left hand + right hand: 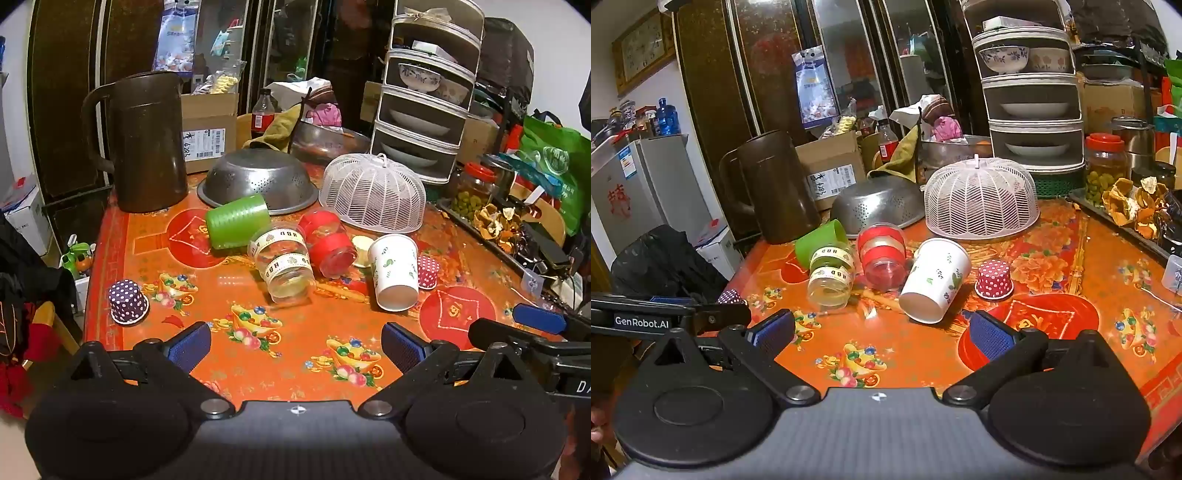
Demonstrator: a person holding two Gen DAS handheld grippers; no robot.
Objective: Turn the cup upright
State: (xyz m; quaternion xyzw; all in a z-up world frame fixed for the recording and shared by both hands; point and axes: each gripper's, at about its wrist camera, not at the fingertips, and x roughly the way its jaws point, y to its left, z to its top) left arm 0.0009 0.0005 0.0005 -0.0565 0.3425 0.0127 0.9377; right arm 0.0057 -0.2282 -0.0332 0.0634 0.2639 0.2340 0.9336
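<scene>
Several cups lie on their sides on the orange patterned table [295, 373]: a green cup [236, 221], a clear cup with white ribbon bands [284, 264], a clear cup with red bands [328, 242] and a white paper cup [395, 277]. They also show in the right wrist view: green cup [820, 242], ribbon cup [831, 275], red-banded cup [884, 256], white paper cup [934, 280]. My left gripper [295, 343] is open and empty, short of the cups. My right gripper [882, 332] is open and empty, its fingers near the white cup.
A purple dotted paper cup [127, 302] and a red dotted one [994, 278] stand upside down. Behind the cups are a brown jug [147, 140], a steel colander [258, 181], a white mesh food cover [373, 192], a dish rack [424, 103] and a tray of peels [498, 221].
</scene>
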